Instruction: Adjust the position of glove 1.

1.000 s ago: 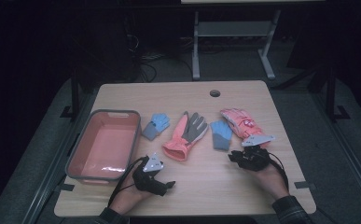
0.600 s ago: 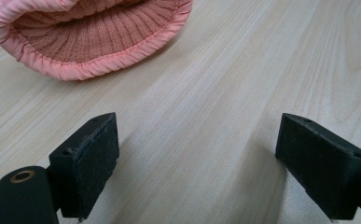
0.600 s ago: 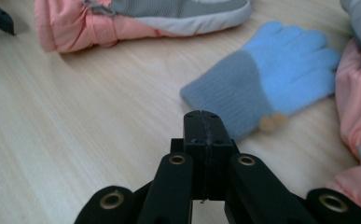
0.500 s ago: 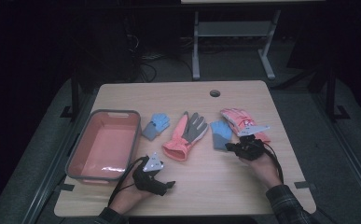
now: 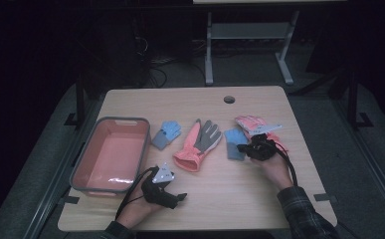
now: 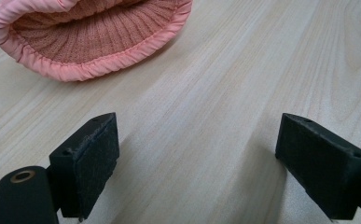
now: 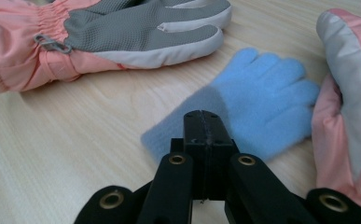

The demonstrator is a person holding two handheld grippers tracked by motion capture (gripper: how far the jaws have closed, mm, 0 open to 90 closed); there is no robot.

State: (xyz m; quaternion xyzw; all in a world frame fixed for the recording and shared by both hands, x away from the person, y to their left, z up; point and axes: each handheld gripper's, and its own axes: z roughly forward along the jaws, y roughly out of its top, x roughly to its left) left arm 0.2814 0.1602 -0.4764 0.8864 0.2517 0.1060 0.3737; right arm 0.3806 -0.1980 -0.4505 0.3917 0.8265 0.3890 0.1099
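Right gripper view: right gripper (image 7: 205, 122), jaws pressed together at the cuff edge of blue glove (image 7: 262, 100), which lies flat on table (image 7: 75, 154) between two pink gloves. Left gripper (image 6: 197, 163): jaws apart, empty.

Dim room, dark beyond the lit centre. Pale wood-grain worktop (image 5: 259, 189) with rounded corners and a dark cable hole (image 5: 229, 99) near the far edge. Grey floor (image 5: 249, 74) around. Behind, a light metal frame (image 5: 247, 35) and loose cables (image 5: 155, 74).
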